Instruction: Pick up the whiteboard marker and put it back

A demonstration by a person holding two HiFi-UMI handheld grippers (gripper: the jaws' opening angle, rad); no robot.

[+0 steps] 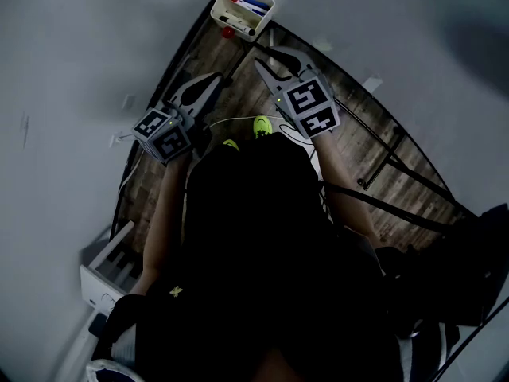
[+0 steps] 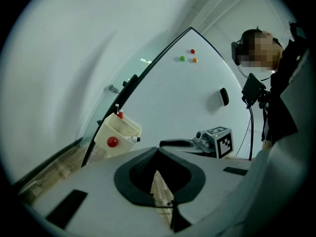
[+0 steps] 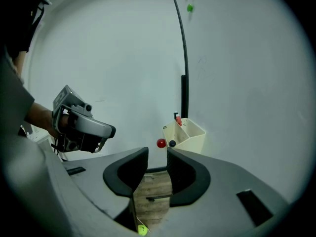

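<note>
Inventory, non-task items:

- Whiteboard (image 2: 197, 98): white, dark-framed, standing against a pale wall (image 3: 98, 58).
- Round magnets, three: red (image 2: 192, 51), green (image 2: 182, 59) and orange (image 2: 194, 60), clustering close together near the board's upper corner.
- Eraser (image 2: 224, 97): dark, clinging to the board face, well apart from the magnets.
- Floor (image 1: 238, 102): grey-brown wood planks, running along the foot of the board.
- Stand legs (image 1: 390, 161): black metal bars, resting across the planks.
- White box-shaped unit (image 1: 111, 273): sitting at the head view's lower left; its kind is unclear.
</note>
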